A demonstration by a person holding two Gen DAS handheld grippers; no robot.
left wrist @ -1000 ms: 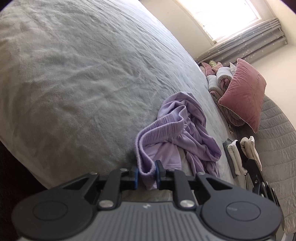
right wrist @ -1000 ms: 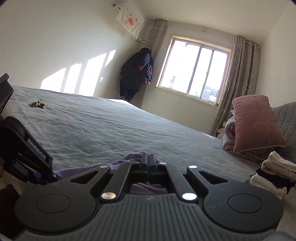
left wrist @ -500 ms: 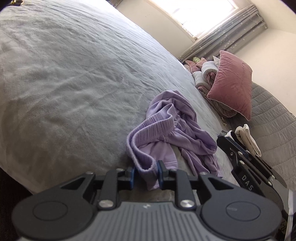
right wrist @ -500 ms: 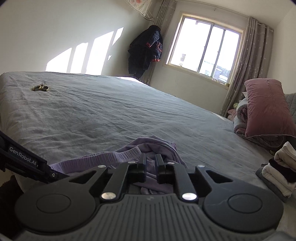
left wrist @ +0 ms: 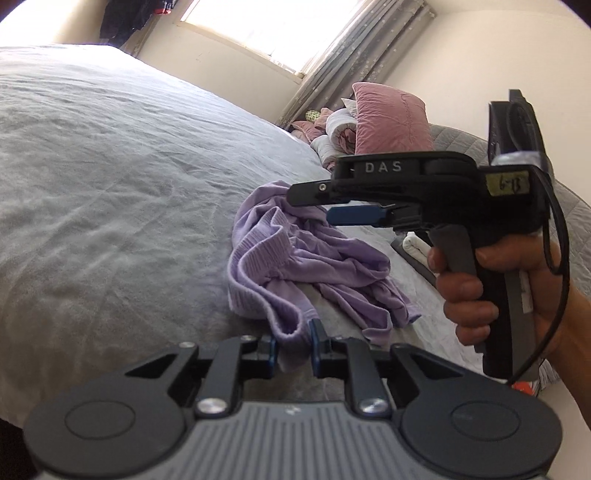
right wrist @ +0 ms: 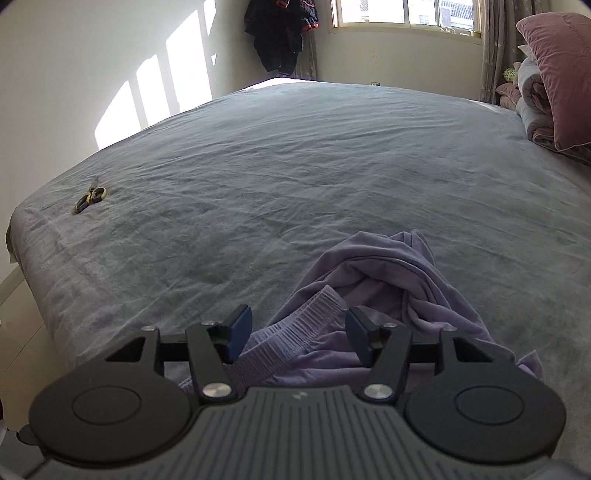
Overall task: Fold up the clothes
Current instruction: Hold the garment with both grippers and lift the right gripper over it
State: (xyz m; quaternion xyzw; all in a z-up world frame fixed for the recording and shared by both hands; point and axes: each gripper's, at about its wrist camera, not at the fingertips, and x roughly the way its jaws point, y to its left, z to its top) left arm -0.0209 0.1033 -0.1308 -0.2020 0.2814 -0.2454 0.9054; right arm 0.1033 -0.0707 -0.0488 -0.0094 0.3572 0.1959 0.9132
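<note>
A crumpled lilac garment point(left wrist: 314, 258) with a ribbed waistband lies near the front edge of the grey bed point(left wrist: 110, 166). My left gripper point(left wrist: 291, 347) has a loop of that waistband between its blue pads, and its jaws are closing on it. My right gripper point(left wrist: 314, 203) hovers above the garment, held by a person's hand point(left wrist: 480, 288). In the right wrist view the right gripper point(right wrist: 299, 321) points down over the waistband of the lilac garment point(right wrist: 388, 288). Its jaws are opening, and its pads stand clear on either side of the cloth without pressing on it.
A pink pillow point(left wrist: 391, 122) leans on rolled bedding at the bed's right side. Folded clothes point(left wrist: 413, 247) are stacked behind the right gripper. A small ringed object point(right wrist: 90, 197) lies far left on the sheet point(right wrist: 332, 166). A dark jacket point(right wrist: 280, 33) hangs by the window.
The right gripper went from shut to wide open, tipped down and came over the garment, entering the left view from the right. The left gripper rolled while keeping the waistband.
</note>
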